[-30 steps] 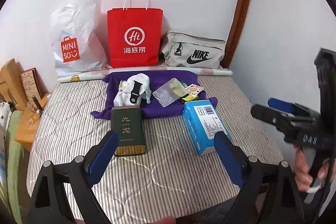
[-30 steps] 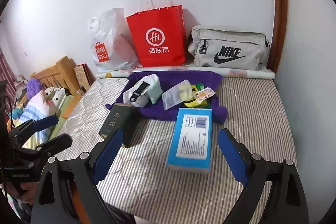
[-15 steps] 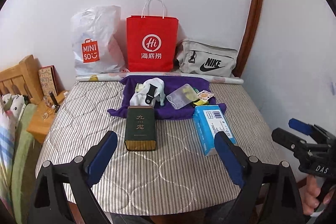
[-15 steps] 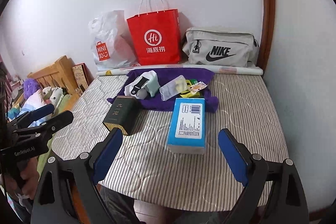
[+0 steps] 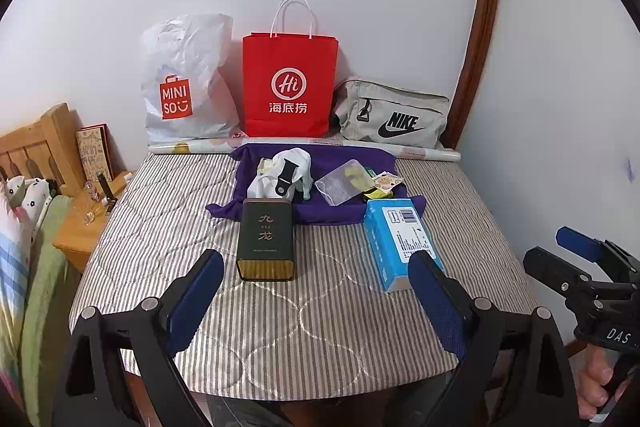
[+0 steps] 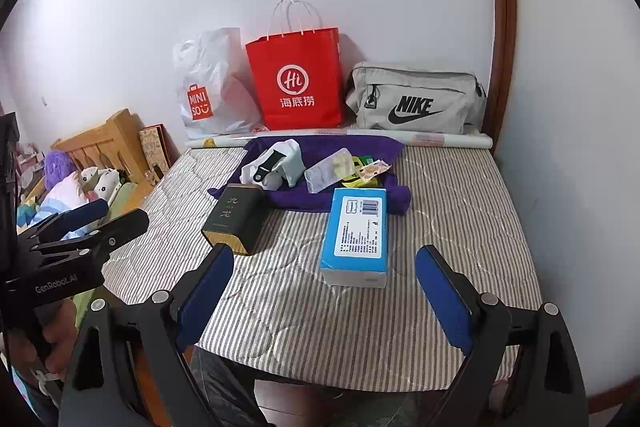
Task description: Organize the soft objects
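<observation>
- Since a second ago: both grippers drawn back and raised; whole striped mattress (image 5: pixel 320 327) now in view, items further off.
- Left gripper (image 5: pixel 316 291) and right gripper (image 6: pixel 324 291): fingers spread wide, nothing held, hovering off the near edge.
- Soft items: white bundle (image 5: pixel 286 175) and clear pouch (image 5: pixel 340 181) on purple cloth (image 5: pixel 348 215), mid-mattress.
- Dark tin (image 5: pixel 266 245) and blue box (image 5: pixel 400 239): in front of the cloth, in the reach path.
- Risk: knocking tin or box; snagging cloth instead of bundle, dragging everything.

purple cloth (image 5: pixel 320 211) spread flat, white garment (image 5: pixel 294 167) bunched atop
</observation>
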The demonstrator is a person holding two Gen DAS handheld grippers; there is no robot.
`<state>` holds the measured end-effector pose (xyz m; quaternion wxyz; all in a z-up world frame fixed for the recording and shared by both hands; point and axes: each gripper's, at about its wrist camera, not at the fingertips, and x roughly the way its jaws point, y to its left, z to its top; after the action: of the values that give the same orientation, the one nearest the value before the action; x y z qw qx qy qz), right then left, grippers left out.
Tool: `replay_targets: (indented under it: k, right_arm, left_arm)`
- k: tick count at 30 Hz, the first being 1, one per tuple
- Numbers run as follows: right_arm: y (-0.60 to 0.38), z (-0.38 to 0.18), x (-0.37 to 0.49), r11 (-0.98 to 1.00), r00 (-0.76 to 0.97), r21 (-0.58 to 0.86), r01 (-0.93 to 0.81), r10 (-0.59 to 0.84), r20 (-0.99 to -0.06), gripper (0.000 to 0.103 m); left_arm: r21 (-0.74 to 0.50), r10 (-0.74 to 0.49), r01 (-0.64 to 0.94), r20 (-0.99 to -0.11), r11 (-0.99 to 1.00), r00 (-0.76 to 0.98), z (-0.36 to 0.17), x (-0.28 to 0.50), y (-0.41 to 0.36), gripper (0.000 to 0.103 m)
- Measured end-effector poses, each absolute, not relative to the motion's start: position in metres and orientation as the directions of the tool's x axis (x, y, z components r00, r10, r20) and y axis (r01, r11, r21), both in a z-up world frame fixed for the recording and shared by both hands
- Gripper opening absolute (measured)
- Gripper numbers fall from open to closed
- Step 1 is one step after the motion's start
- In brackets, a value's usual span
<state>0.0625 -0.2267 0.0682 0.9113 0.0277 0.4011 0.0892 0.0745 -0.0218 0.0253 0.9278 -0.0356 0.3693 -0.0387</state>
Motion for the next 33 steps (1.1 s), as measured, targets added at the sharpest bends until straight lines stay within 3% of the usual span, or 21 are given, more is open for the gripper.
replay_targets:
  k: [33]
  right_arm:
    - [-0.227, 0.079, 0.049, 0.98, 0.678, 0.136, -0.143, 0.197, -0.708, 0.092]
  left_arm:
    - [-0.119, -0.123, 0.056, -0.679, 0.991, 0.724, 0.029, 0.066, -0.025, 0.093]
